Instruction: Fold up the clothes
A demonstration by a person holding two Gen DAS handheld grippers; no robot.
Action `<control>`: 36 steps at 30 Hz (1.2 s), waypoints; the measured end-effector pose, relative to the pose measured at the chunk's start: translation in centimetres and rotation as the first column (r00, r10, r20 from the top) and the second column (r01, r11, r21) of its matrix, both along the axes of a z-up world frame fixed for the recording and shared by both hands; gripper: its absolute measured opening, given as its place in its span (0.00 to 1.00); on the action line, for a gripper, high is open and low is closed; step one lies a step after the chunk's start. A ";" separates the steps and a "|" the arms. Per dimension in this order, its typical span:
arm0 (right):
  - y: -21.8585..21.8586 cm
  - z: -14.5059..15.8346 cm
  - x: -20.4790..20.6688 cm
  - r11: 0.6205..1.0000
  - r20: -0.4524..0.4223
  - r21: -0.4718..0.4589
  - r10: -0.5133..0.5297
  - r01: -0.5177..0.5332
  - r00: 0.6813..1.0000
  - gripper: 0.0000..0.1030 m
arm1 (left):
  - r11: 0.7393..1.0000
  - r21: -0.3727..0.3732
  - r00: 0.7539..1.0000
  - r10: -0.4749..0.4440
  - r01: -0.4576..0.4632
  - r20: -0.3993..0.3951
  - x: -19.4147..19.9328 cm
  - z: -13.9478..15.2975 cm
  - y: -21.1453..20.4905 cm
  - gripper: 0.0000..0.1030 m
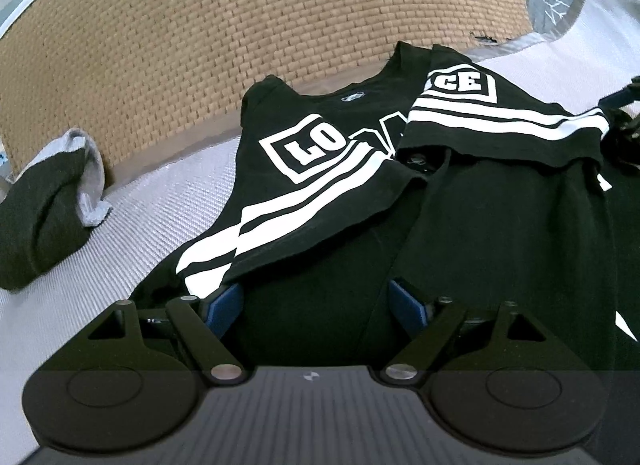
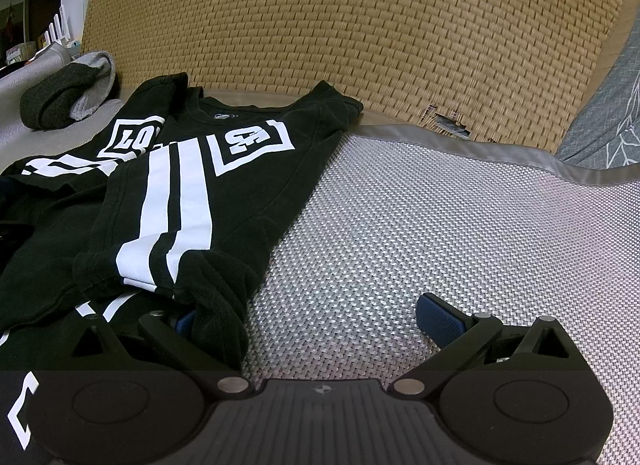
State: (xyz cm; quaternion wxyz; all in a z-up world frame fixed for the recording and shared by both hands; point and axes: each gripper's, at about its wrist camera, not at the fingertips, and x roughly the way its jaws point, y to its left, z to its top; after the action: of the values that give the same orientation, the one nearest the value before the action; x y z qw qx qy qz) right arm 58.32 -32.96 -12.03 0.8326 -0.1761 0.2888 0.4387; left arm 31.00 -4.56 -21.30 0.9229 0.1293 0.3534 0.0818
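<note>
A black shirt with white stripes and block letters (image 1: 332,181) lies on the grey woven mat (image 1: 132,225), both sleeves folded in across the body. My left gripper (image 1: 316,305) is open, low over the shirt's black lower part, blue pads on either side of the cloth. In the right wrist view the shirt (image 2: 180,185) fills the left half. My right gripper (image 2: 308,317) is open at the shirt's right edge; its left pad sits partly under a bunched sleeve cuff (image 2: 216,297), its right pad over the bare mat (image 2: 440,205).
A folded dark and grey garment (image 1: 48,201) lies at the mat's left, also in the right wrist view (image 2: 68,101). A tan woven wall (image 1: 240,25) rises behind the mat. A grey patterned cushion (image 2: 608,121) sits at far right.
</note>
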 end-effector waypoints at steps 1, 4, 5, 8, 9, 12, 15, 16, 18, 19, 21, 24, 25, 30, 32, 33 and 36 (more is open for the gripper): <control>0.0 0.0 0.0 1.000 0.000 0.000 0.000 0.000 1.000 1.00 | 1.000 0.003 1.000 -0.002 0.002 -0.001 0.1 0.0 0.0 0.81; 0.0 0.0 0.0 1.000 0.000 0.000 0.000 0.000 1.000 1.00 | 1.000 0.002 1.000 -0.009 0.009 -0.011 0.3 0.0 -0.1 0.81; 0.0 0.0 0.0 1.000 0.000 0.000 0.000 0.000 1.000 1.00 | 1.000 0.002 1.000 -0.011 0.011 -0.016 0.4 0.0 -0.1 0.81; 0.0 0.0 0.0 1.000 0.000 0.000 0.000 0.000 1.000 1.00 | 1.000 0.000 1.000 -0.013 0.013 -0.019 0.4 0.1 0.0 0.81; 0.0 0.0 0.0 1.000 0.000 0.000 0.000 0.000 1.000 1.00 | 1.000 -0.003 1.000 -0.013 0.013 -0.016 0.4 0.1 0.0 0.81; 0.0 0.0 0.0 1.000 0.000 0.000 0.000 0.000 1.000 1.00 | 1.000 -0.020 1.000 -0.011 0.011 -0.006 0.3 -0.1 0.3 0.81; 0.0 0.0 0.0 1.000 0.000 0.000 0.000 0.000 1.000 1.00 | 0.999 -0.037 1.000 -0.009 0.010 0.003 0.3 -0.2 0.5 0.82; 0.0 0.0 0.0 1.000 0.000 0.000 -0.001 0.001 1.000 1.00 | 0.999 -0.039 1.000 -0.012 0.012 0.003 0.3 -0.3 0.6 0.82; 0.0 0.0 0.0 1.000 0.000 0.000 -0.001 0.001 1.000 1.00 | 0.999 -0.035 1.000 -0.023 0.023 -0.001 0.3 -0.2 0.6 0.82; 0.0 0.0 0.0 1.000 0.000 0.000 -0.001 0.001 1.000 1.00 | 0.999 -0.030 1.000 -0.028 0.028 -0.002 0.4 -0.2 0.7 0.82; 0.0 0.0 0.0 1.000 0.000 0.000 0.000 0.000 1.000 1.00 | 0.999 -0.026 0.999 -0.034 0.034 0.002 0.3 -0.2 0.8 0.82; 0.0 0.0 0.0 1.000 0.000 0.000 0.000 0.000 1.000 1.00 | 0.999 -0.024 0.999 -0.039 0.039 0.007 0.3 -0.3 0.9 0.81; 0.0 0.0 0.0 1.000 0.000 0.000 0.000 0.000 1.000 1.00 | 0.999 -0.024 0.999 -0.040 0.040 0.009 0.3 -0.4 0.9 0.80; 0.0 0.0 0.0 1.000 0.000 0.000 0.000 0.000 1.000 1.00 | 0.999 -0.034 0.999 -0.037 0.038 0.017 0.4 -0.5 1.0 0.80; 0.0 0.0 0.0 1.000 0.000 0.000 0.000 0.000 1.000 1.00 | 0.999 -0.039 0.999 -0.036 0.036 0.021 0.4 -0.5 1.1 0.80; 0.0 0.1 0.0 1.000 0.000 0.000 0.000 0.000 1.000 1.00 | 0.998 -0.043 0.999 -0.034 0.035 0.023 0.4 -0.5 1.1 0.80; 0.0 0.1 0.0 1.000 0.000 0.000 0.000 0.000 1.000 1.00 | 0.998 -0.046 0.999 -0.040 0.041 0.026 0.3 -0.5 1.2 0.79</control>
State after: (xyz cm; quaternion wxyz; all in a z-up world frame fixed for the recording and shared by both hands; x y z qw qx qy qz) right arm 58.32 -32.94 -11.97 0.8327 -0.1761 0.2886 0.4385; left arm 31.30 -3.38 -21.78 0.9314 0.1140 0.3410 0.0566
